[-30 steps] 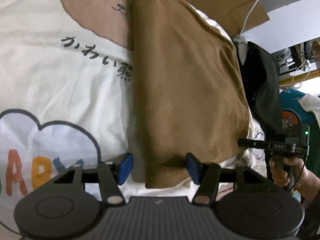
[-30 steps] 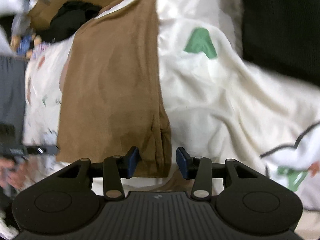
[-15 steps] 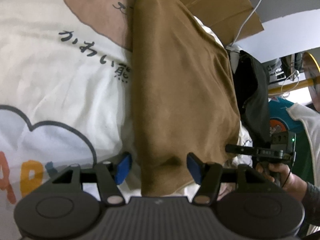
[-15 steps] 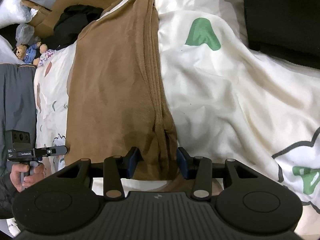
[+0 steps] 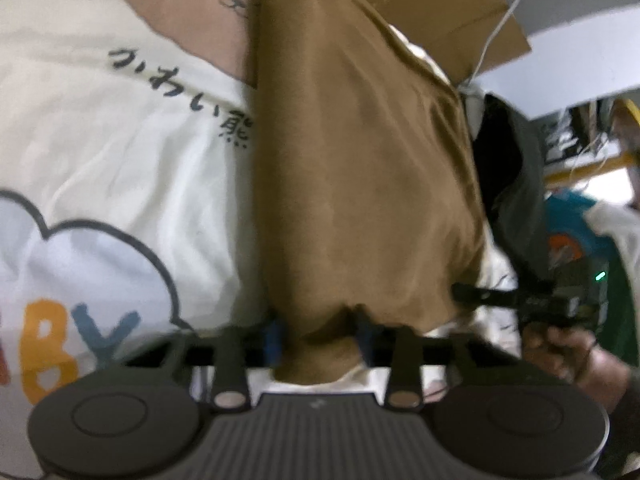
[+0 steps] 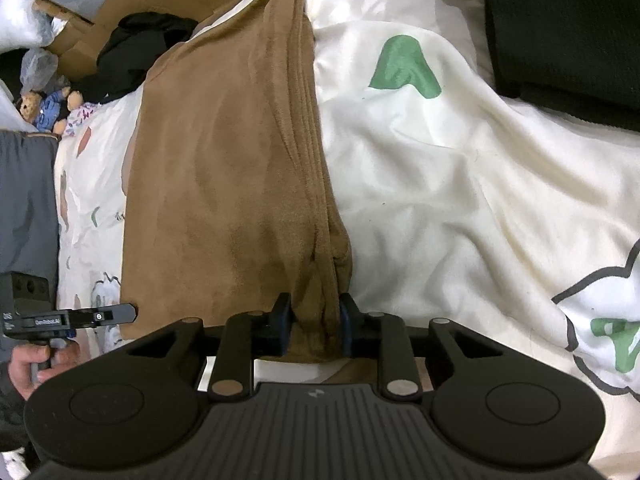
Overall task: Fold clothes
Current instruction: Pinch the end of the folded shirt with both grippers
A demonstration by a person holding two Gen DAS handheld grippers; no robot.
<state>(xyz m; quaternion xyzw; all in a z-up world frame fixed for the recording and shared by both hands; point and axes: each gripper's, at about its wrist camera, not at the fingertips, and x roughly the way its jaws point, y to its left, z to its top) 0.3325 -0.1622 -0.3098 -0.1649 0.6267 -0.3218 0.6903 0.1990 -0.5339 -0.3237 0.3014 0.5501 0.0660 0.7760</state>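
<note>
Both claws pinch the near edge of the folded brown fleece garment (image 6: 224, 184), which lies lengthwise on a cream printed bedsheet (image 6: 460, 184). Left claw (image 5: 320, 338) grips bunched cloth at one near corner; right claw (image 6: 314, 320) clamps the stacked fold layers at the other. Black clothing (image 6: 136, 56) lies beyond the garment's far end.

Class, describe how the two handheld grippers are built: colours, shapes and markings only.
Both the left gripper and the right gripper are black, with a ribbed centre panel, two round discs, silver pivot rivets and blue-padded fingers. A small white logo marks each.
</note>
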